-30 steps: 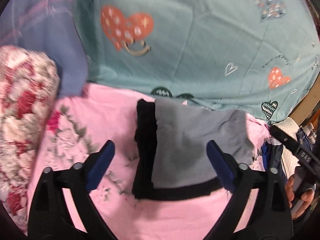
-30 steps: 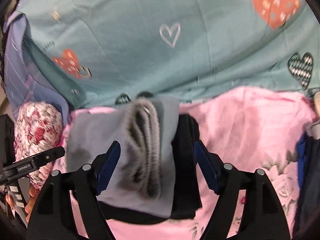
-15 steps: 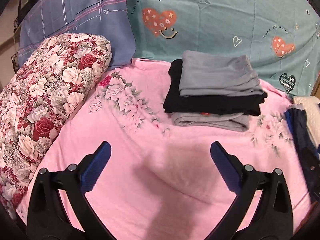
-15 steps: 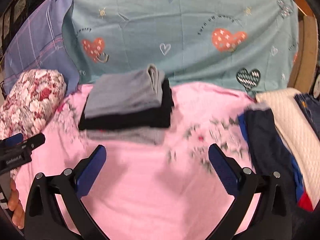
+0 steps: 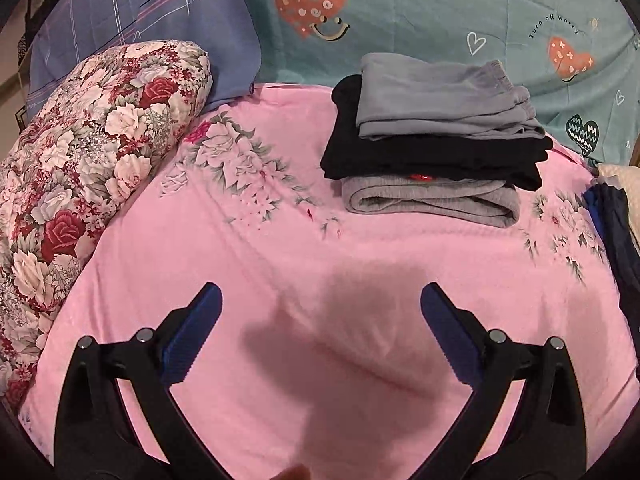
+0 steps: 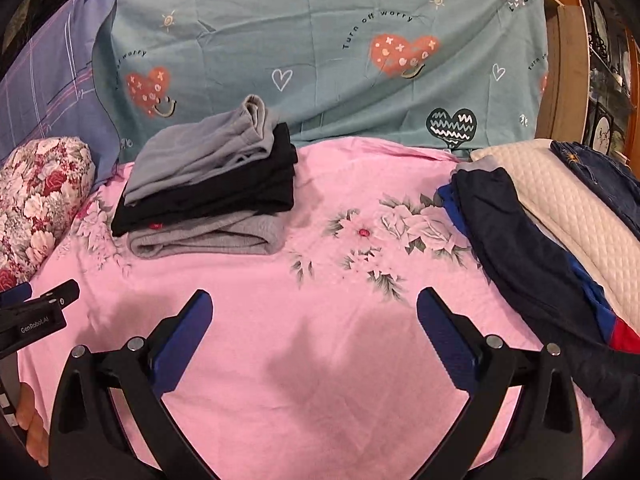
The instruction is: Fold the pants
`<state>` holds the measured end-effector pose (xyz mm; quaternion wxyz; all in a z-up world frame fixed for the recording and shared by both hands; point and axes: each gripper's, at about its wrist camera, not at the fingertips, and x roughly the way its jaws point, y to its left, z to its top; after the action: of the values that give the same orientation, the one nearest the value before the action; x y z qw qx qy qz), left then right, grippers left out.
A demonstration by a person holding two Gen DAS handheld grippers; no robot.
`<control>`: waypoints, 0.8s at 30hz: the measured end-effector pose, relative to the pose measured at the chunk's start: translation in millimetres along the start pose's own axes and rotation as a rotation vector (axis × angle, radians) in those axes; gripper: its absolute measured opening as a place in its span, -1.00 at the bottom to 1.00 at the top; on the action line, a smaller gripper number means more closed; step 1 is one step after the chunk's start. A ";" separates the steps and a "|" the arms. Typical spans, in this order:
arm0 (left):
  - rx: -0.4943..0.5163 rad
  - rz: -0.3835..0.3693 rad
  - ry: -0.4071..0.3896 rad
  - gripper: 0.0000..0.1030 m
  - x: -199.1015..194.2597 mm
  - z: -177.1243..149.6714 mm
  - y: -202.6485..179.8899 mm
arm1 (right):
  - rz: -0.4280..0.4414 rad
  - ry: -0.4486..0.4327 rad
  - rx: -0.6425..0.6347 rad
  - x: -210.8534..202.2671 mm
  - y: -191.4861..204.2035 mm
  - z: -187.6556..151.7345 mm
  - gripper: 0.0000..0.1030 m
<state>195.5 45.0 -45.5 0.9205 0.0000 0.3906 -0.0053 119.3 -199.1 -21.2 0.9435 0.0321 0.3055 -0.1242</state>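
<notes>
My left gripper and right gripper hover spread wide, empty, above the pink bedsheet. Folded pants stack rests near its far edge.

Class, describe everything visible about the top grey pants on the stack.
The top grey pants are soft, fleecy-looking light grey fabric, folded into a neat rectangle with a gathered elastic waistband at one end. They lie flat on the folded black pants, which rest on another grey pair. Neither gripper touches them.
</notes>
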 end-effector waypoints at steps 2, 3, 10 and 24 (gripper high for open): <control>0.004 0.002 0.002 0.96 0.5 -0.9 -1.3 | 0.002 0.011 -0.008 1.0 1.8 -2.7 0.97; 0.005 0.005 0.001 0.96 0.2 -1.2 -1.6 | 0.005 0.014 -0.013 0.8 3.0 -3.7 0.97; 0.013 0.011 -0.012 0.96 -2.4 -2.8 -3.6 | 0.009 0.002 -0.049 -5.4 11.3 -6.4 0.97; 0.021 -0.004 -0.006 0.96 -2.6 -3.5 -5.8 | 0.011 0.016 -0.054 -5.2 12.7 -7.1 0.97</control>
<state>191.1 39.2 -46.1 0.9217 0.0088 0.3876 -0.0112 114.4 -184.7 -24.1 0.9422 0.0092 0.3160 -0.1104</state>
